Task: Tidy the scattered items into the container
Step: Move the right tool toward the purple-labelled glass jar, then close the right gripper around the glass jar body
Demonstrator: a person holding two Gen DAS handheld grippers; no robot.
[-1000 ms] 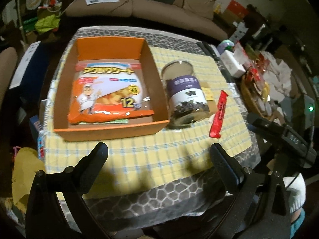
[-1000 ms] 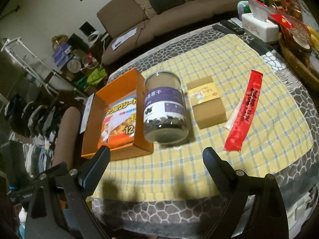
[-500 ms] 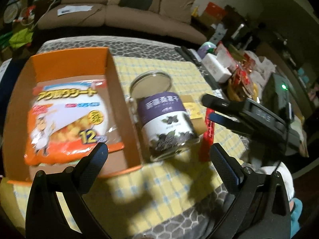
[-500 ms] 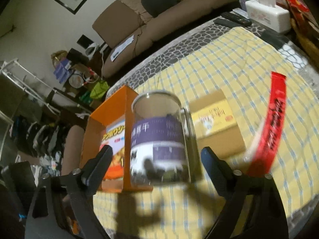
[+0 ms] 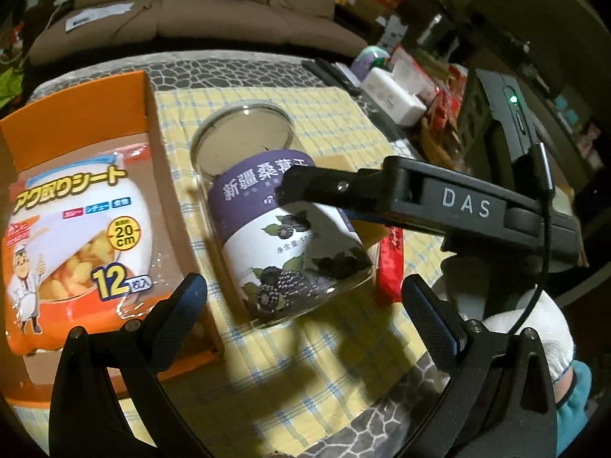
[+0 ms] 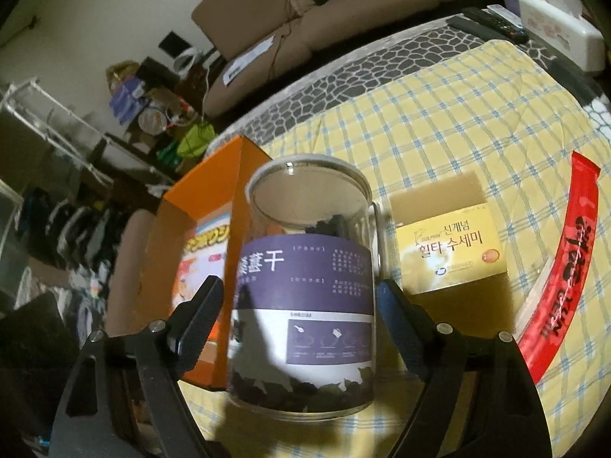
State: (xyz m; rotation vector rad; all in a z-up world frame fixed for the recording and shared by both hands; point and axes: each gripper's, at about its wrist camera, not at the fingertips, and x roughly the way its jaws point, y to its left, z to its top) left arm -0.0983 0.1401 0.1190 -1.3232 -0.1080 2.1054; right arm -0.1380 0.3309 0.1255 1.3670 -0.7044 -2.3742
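Note:
A clear jar of dried mulberries [image 6: 305, 305] with a purple and white label stands on the yellow checked cloth, right of the orange box [image 5: 149, 122]. My right gripper [image 6: 299, 328] is open with a finger on each side of the jar; it also shows in the left wrist view [image 5: 305, 187]. My left gripper [image 5: 305, 305] is open and empty, just in front of the jar [image 5: 286, 229]. A snack bag [image 5: 72, 236] lies in the orange box. A yellow and brown carton [image 6: 450, 248] and a red sachet [image 6: 561, 278] lie right of the jar.
A white tissue box [image 6: 557, 26] and remote controls [image 6: 488, 23] sit at the table's far right. A brown sofa [image 5: 191, 19] stands behind the table. Cluttered snack packets [image 5: 443, 91] line the right side.
Both grippers have moved forward toward the jar. My right gripper now straddles the jar, and it has come into the left wrist view.

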